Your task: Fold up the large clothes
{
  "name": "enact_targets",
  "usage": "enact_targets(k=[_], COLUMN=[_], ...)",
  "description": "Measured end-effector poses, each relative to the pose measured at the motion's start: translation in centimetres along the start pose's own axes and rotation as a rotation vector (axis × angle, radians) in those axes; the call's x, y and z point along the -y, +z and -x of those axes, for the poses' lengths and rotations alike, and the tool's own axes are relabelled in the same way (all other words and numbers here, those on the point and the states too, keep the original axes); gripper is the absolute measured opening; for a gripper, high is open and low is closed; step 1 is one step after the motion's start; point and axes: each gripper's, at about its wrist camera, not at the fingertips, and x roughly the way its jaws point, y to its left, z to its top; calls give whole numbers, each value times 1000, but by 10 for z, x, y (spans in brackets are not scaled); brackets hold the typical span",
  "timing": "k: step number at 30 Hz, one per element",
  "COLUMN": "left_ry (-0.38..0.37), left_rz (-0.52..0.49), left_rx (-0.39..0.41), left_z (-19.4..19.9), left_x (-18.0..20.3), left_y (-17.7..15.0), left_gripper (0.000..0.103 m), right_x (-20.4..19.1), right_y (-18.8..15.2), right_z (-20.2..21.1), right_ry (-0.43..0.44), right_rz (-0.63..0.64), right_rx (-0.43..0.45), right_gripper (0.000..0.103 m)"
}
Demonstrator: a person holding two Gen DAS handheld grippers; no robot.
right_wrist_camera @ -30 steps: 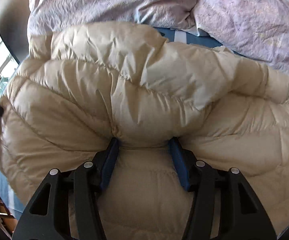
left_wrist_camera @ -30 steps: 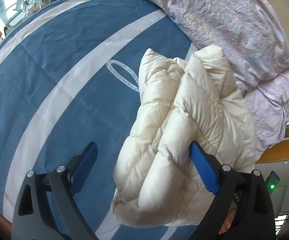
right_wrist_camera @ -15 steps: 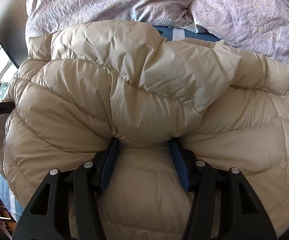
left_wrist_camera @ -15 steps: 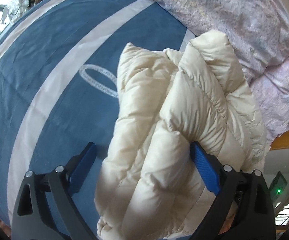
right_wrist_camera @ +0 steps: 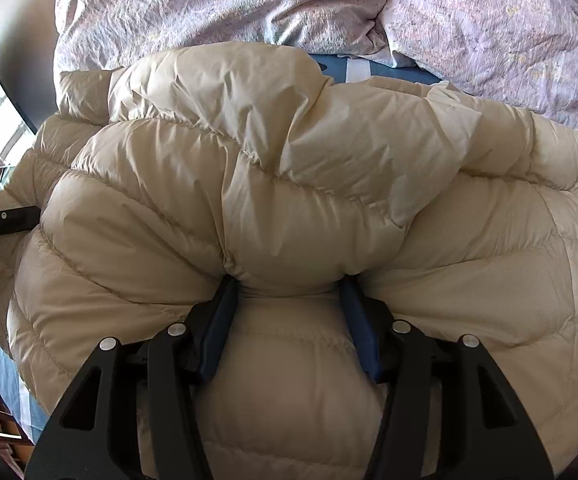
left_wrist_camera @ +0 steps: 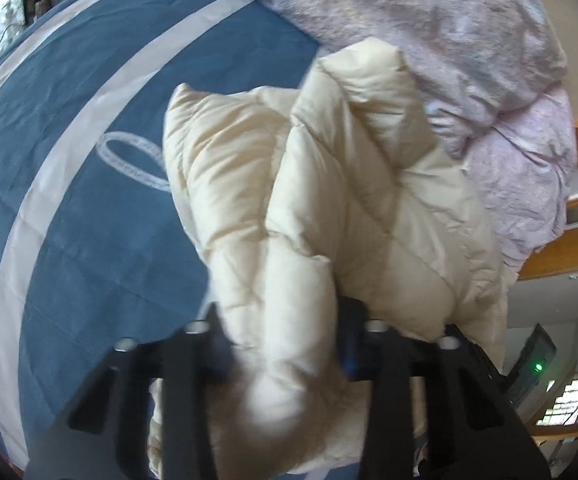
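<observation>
A blue striped bed (left_wrist_camera: 89,208) is carrying the cream puffer jacket (right_wrist_camera: 289,208) near its pillow-end edge. The right gripper (right_wrist_camera: 289,312) is pinching a fold; the left gripper (left_wrist_camera: 281,344) is closing on another bunch, likely preparing a fold-over.

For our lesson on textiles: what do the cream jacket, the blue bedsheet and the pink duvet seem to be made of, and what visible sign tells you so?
Cream jacket: thin, faintly shiny shell, probably nylon or polyester, with puffy filling; quilted seams bulge between stitch lines.
Blue bedsheet: matte woven cloth, likely cotton; fine creases, no shine.
Pink duvet: soft, matte, crinkled fabric, possibly cotton.
</observation>
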Motion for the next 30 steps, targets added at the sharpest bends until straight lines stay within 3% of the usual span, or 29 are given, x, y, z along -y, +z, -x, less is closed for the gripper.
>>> enact_targets(k=[4, 14, 22, 30], left_ry=[-21, -187, -264, -288], left_rz=[-42, -148, -232, -284], left_rx=[50, 127, 124, 93], left_z=[16, 58, 65, 52], left_x=[18, 87, 145, 187], left_y=[-5, -18, -29, -42], left_gripper=[16, 15, 16, 16], right_x=[0, 7, 19, 40], right_y=[-1, -3, -4, -3], right_z=[1, 3, 6, 14], right_ry=[6, 56, 112, 199], right_rz=[-2, -24, -62, -138], right_rx=[10, 39, 53, 54], right_gripper=[56, 56, 56, 55])
